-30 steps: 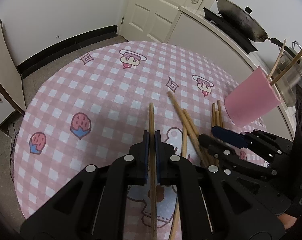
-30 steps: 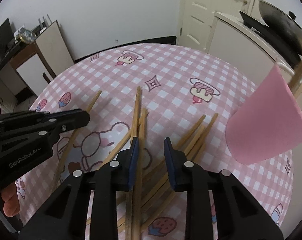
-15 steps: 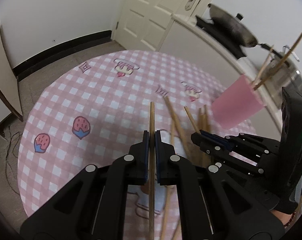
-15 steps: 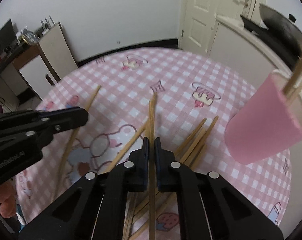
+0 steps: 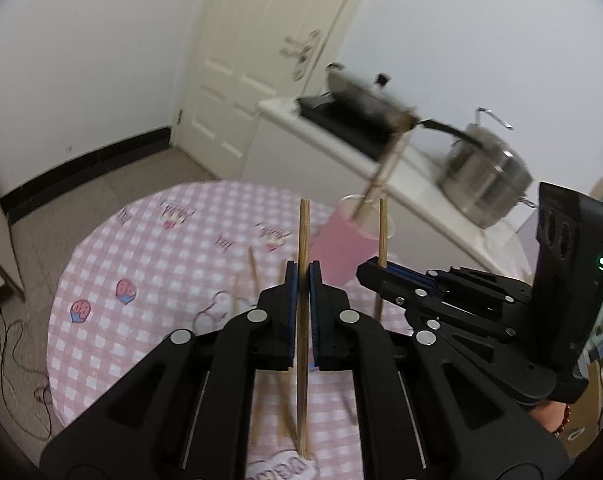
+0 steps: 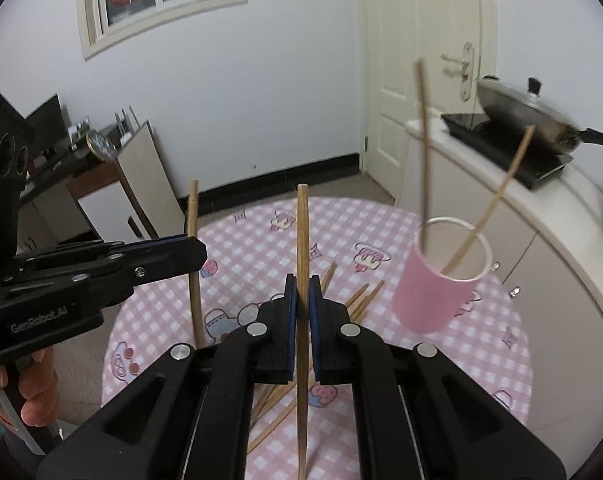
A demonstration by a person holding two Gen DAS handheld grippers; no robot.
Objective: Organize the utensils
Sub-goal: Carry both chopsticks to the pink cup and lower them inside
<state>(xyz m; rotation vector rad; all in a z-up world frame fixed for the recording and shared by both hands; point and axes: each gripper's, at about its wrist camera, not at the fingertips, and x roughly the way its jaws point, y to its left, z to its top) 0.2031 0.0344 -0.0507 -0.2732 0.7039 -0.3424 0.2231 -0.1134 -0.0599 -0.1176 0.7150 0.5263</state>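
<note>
Currently, left gripper (image 5: 304, 280) and right gripper (image 6: 302, 292) each clamp one chopstick (image 6: 302, 240) above loose chopsticks (image 6: 357, 300) mid-tabletop, pink cup (image 6: 437, 292) standing unobstructed near the table's (image 6: 481, 360) right edge.

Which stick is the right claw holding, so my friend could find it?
Find the round table with the pink checked cloth. Above it, the right claw pinches one chopstick upright. Unlike the loose chopsticks lying flat on the cloth, it stands lifted in the air.

Two chopsticks (image 6: 477, 204) stand in the cup (image 6: 433, 296), right of loose chopsticks (image 6: 357, 300).
</note>
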